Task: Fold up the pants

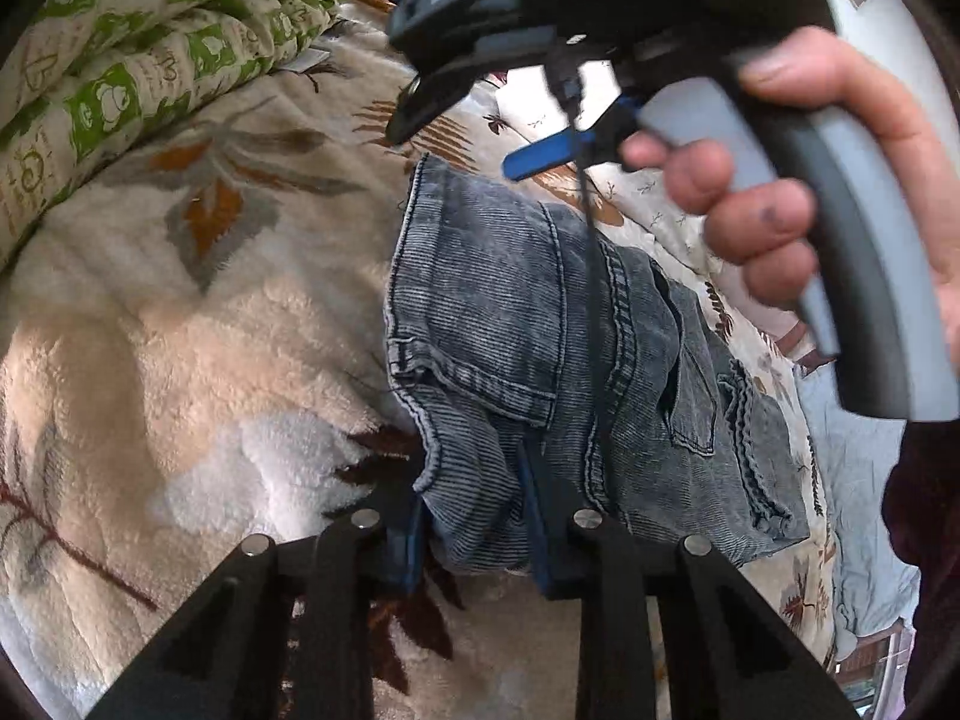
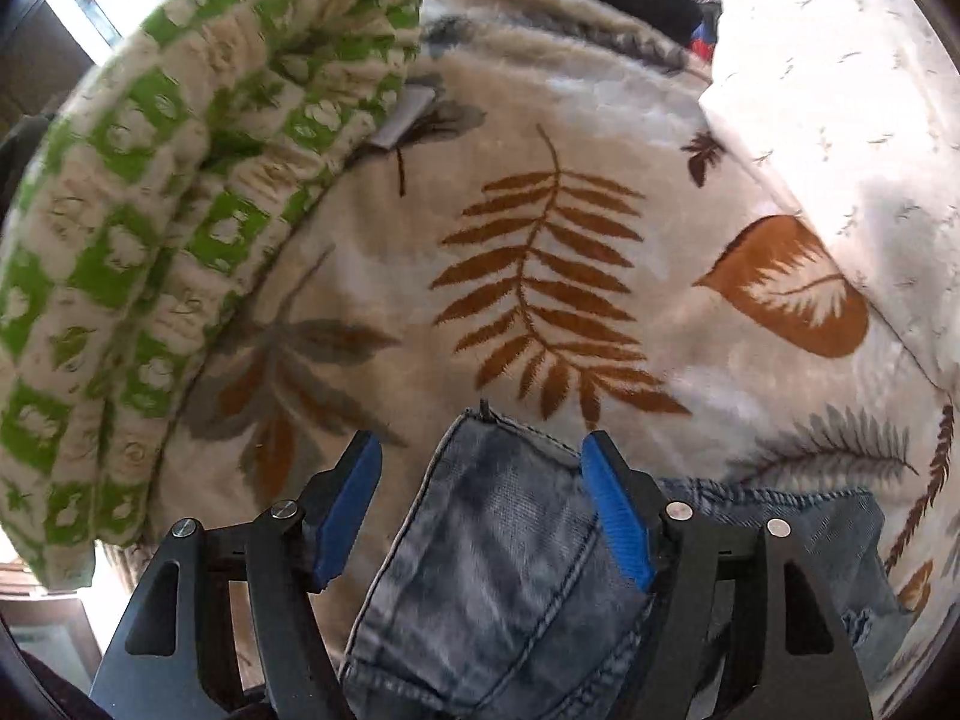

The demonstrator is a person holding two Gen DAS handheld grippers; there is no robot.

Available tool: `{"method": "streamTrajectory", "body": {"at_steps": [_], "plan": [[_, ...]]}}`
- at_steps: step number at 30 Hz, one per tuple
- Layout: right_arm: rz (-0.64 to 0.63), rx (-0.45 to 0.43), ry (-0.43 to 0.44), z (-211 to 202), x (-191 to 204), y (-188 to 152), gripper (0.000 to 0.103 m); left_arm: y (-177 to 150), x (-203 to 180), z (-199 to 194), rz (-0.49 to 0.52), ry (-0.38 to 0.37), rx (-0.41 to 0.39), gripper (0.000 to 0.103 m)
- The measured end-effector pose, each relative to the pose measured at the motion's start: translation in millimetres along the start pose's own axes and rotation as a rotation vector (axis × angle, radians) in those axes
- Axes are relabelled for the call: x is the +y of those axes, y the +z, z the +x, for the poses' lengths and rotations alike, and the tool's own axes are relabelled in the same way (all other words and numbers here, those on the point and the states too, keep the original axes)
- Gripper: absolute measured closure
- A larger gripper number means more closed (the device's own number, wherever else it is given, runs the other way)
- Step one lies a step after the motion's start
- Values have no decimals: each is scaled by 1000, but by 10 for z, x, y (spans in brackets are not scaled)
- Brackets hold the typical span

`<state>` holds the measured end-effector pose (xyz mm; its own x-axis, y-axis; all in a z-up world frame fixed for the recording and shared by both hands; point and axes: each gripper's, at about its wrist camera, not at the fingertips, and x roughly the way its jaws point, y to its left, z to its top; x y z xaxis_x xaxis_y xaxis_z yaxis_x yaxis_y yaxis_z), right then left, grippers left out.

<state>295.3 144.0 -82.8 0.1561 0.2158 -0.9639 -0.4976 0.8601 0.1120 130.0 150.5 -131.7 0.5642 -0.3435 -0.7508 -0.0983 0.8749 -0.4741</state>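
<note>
The left gripper pinches the jeans; the right gripper, spread above them, could snag the fold.

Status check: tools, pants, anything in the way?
Left tool clamped on jeans. Right tool open over them, holding nothing. Green quilt beside, not blocking.

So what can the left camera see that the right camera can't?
Only the left wrist view shows the person's hand holding the right gripper, and the left gripper pinching the jeans. Only the right wrist view shows the right gripper's blue pads open over the denim. Both show the leaf blanket and green quilt.
</note>
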Motion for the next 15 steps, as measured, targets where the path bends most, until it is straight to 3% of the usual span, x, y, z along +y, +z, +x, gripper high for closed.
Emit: {"method": "streamTrajectory", "body": {"at_steps": [5,6,8,10,15], "plan": [[-38,75,-115,321,14,-20,35,2,-11,-17,-1,-12,-7,77],[-27,93,-128,377,-14,-54,45,4,-10,-18,-5,-17,-8,77],[-49,85,-145,400,-23,-119,54,22,9,-28,-15,-30,-14,79],[-53,77,-179,341,-46,-160,85,35,38,-51,-27,-49,-22,80],[9,-12,-132,-27,-216,-270,91,22,15,-136,-7,-73,-55,81]]}}
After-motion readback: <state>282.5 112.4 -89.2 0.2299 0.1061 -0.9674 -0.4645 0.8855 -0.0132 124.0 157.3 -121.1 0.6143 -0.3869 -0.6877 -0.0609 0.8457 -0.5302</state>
